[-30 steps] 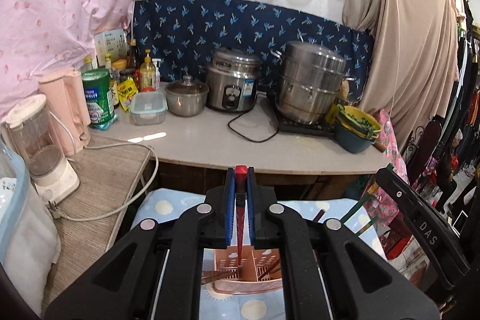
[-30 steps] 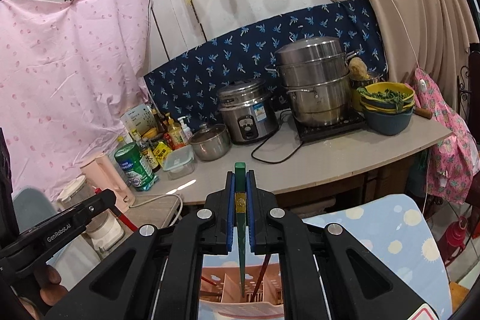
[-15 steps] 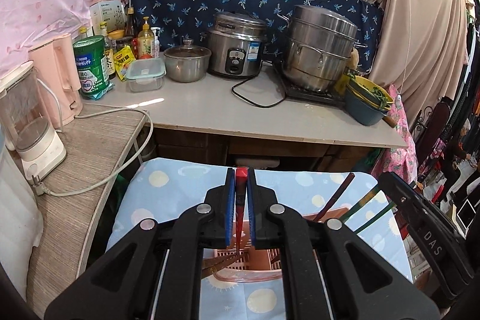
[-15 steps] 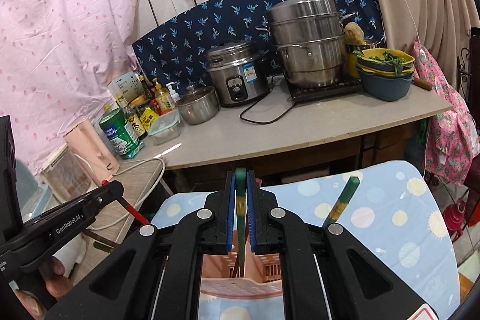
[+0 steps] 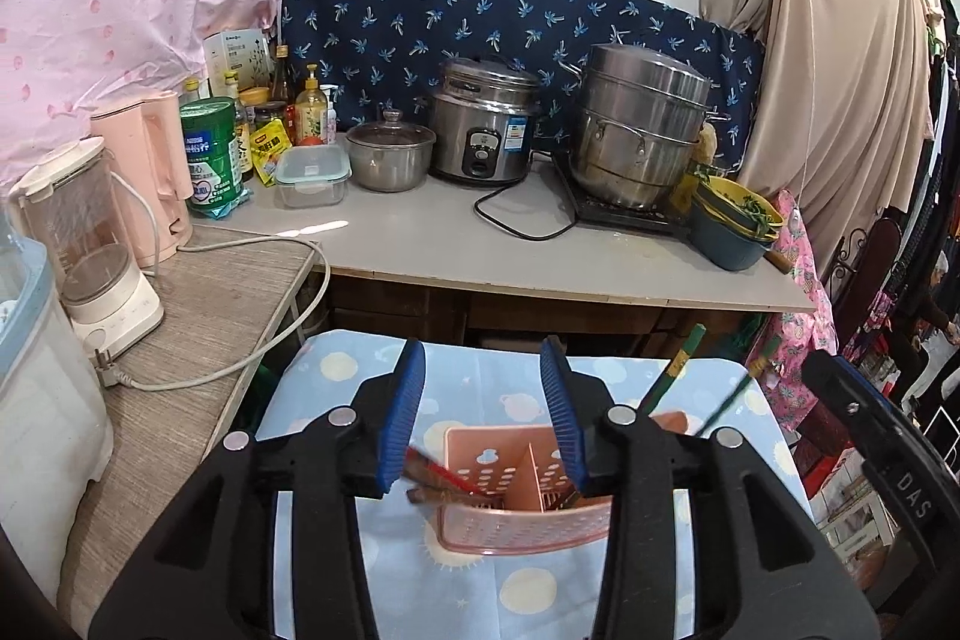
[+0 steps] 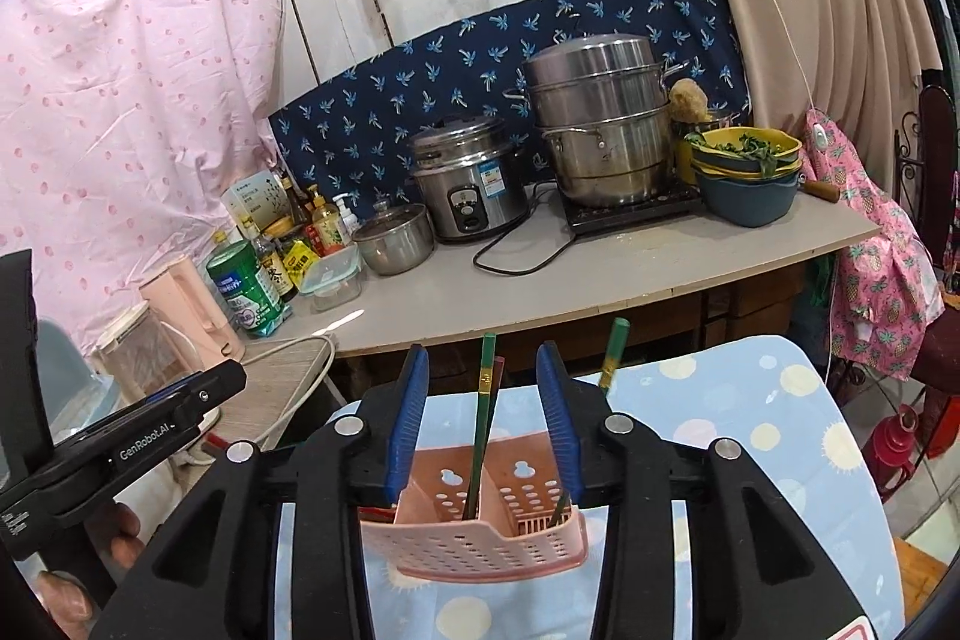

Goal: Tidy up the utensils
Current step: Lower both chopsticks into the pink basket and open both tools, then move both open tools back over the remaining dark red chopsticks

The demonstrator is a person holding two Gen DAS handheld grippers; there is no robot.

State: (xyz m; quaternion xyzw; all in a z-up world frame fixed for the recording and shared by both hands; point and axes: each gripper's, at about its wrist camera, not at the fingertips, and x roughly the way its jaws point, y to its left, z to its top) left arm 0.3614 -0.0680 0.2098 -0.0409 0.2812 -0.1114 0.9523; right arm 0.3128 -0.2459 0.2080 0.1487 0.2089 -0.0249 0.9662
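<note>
Both tools hang over the pink utensil holder (image 6: 480, 526), which sits on a cloth-covered surface printed with suns and planets (image 6: 750, 400), just in front of the kitchen bench (image 5: 480, 244). The left tool (image 5: 483, 418) has just been opening; its blue pads are spread and nothing is pinched between them, the red chopstick (image 5: 441, 472) lying slanted in the left compartment below. The right tool (image 6: 483, 418) has also just been opening and grips nothing; a green chopstick (image 6: 483, 418) stands between its spread pads without visibly touching them, its foot in the holder.

The risk, as I judge it: that green chopstick leans loose, so pulling the right tool away at an angle could catch it and flick it out. The holder looks light and perforated, and a nudge from either tool could tip it or slide it on the cloth. Two more green chopsticks (image 5: 672, 376) lean far out to the right and could topple
</note>
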